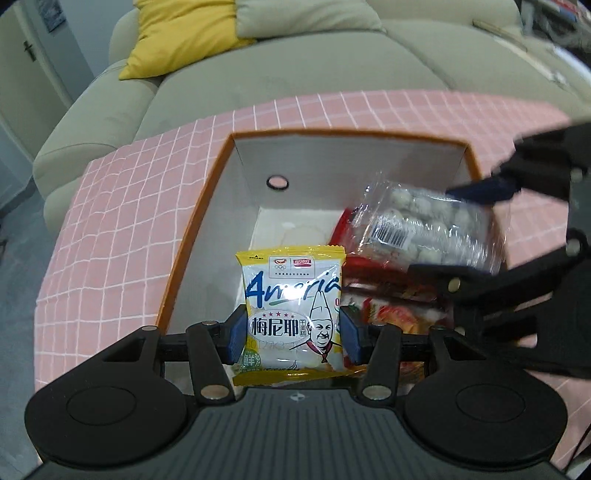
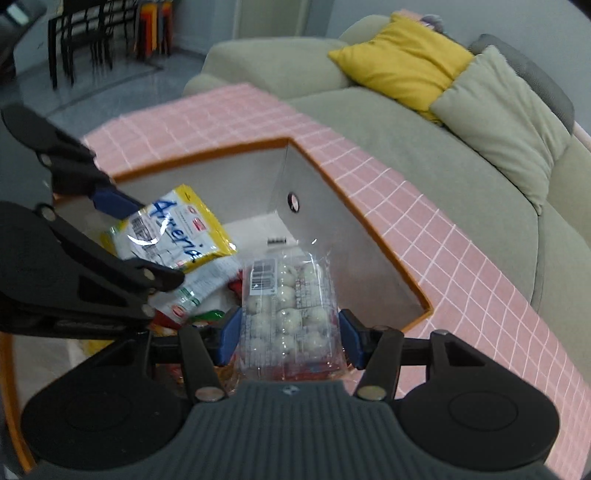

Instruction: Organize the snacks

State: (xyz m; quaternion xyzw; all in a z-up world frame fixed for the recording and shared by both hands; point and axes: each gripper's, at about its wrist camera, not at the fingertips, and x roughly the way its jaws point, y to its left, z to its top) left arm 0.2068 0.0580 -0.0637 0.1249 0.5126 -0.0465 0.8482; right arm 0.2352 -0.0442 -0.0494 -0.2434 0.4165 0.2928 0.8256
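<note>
My left gripper [image 1: 293,334] is shut on a yellow-and-white snack packet [image 1: 291,295] and holds it over the near side of an orange-rimmed white box [image 1: 199,218]. My right gripper [image 2: 288,338] is shut on a clear pack of white round sweets [image 2: 290,310], held over the same box [image 2: 354,210]. In the left wrist view the right gripper [image 1: 469,229] holds that clear pack [image 1: 424,225] above red and orange snack packets [image 1: 388,291] lying in the box. In the right wrist view the left gripper [image 2: 136,240] holds the yellow packet [image 2: 173,229].
The box stands on a table with a pink grid cloth [image 1: 110,221]. A beige sofa [image 1: 295,66] with a yellow cushion [image 1: 181,33] runs behind the table. Dark chairs [image 2: 88,40] stand far off on the floor.
</note>
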